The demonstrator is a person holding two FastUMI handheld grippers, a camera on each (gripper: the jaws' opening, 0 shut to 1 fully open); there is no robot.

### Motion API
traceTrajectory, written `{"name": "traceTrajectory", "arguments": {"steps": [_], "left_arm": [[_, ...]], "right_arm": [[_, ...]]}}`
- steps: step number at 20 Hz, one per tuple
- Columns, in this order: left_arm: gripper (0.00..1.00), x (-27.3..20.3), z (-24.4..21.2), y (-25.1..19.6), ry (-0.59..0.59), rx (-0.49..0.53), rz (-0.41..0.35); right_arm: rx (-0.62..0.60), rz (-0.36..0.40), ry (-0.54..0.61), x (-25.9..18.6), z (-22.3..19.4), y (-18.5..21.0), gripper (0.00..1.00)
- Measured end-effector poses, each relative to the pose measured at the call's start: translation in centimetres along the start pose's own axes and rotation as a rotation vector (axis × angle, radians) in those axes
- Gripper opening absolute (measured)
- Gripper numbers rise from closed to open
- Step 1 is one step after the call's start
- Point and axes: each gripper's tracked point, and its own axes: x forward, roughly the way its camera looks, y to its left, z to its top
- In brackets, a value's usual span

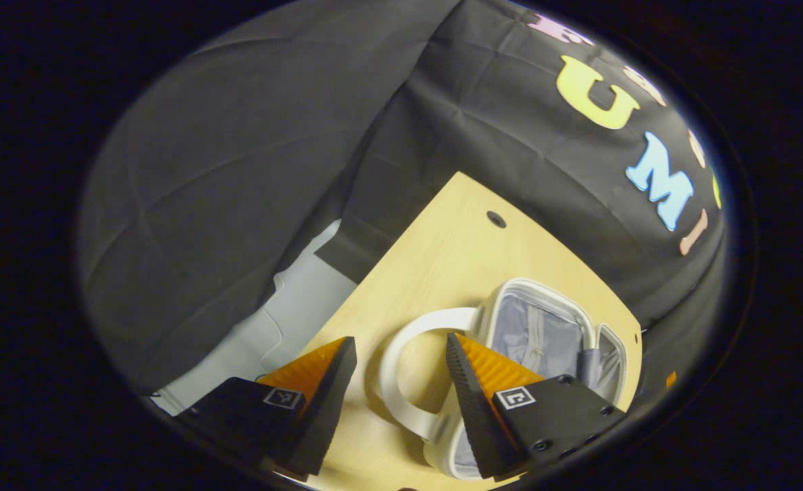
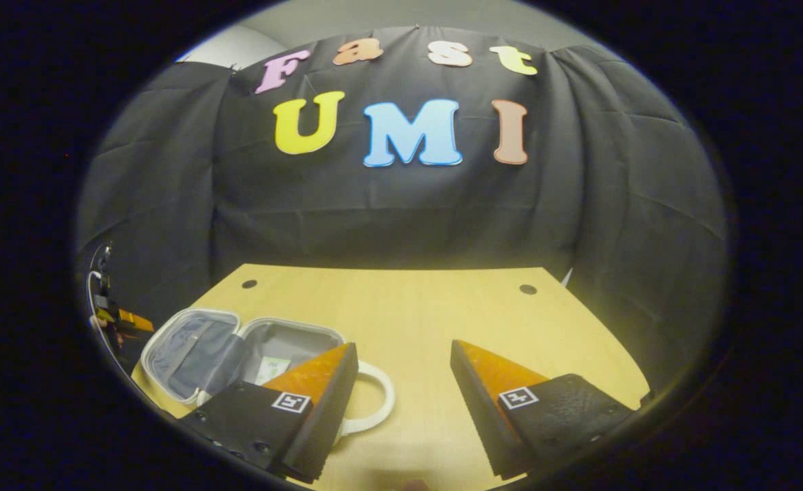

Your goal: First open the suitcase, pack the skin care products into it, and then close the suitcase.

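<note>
In the left gripper view, the left gripper (image 1: 401, 382) has its fingers wide apart with nothing held, and the white handle (image 1: 401, 354) of the suitcase (image 1: 544, 327) curves between them on the wooden desk (image 1: 442, 266). In the right gripper view, the small white suitcase (image 2: 237, 348) lies open on the left part of the desk (image 2: 442, 314), both grey-lined halves facing up. To its right, the right gripper (image 2: 401, 382) hangs over bare desk, fingers wide apart and holding nothing.

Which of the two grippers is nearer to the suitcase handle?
The left. The handle loops between the open left gripper's fingers. The right gripper, also open, sits beside it, the handle curving just past one finger.
</note>
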Motion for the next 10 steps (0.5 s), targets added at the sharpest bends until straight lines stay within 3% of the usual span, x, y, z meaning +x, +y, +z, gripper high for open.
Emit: {"name": "traceTrajectory", "arguments": {"steps": [4, 6, 9, 10], "left_arm": [[0.88, 2.2, -1.6, 0.8, 0.06, -0.101, -0.025], [0.64, 2.7, -1.8, -0.2, 0.066, -0.178, -0.085], [0.24, 3.3, -2.4, -0.1, 0.072, -0.158, -0.07], [0.25, 3.0, -2.5, 0.0, 0.079, -0.141, -0.062]], "right_arm": [[0.02, -0.041, -0.024, -0.1, 0.8, -1.7, 0.84], [0.03, -0.043, -0.018, -0.1, 0.7, -2.2, 0.84], [0.035, -0.052, -0.017, 0.0, 0.8, -3.3, 0.85], [0.04, -0.056, -0.019, -0.1, 0.9, -3.6, 0.85]]}}
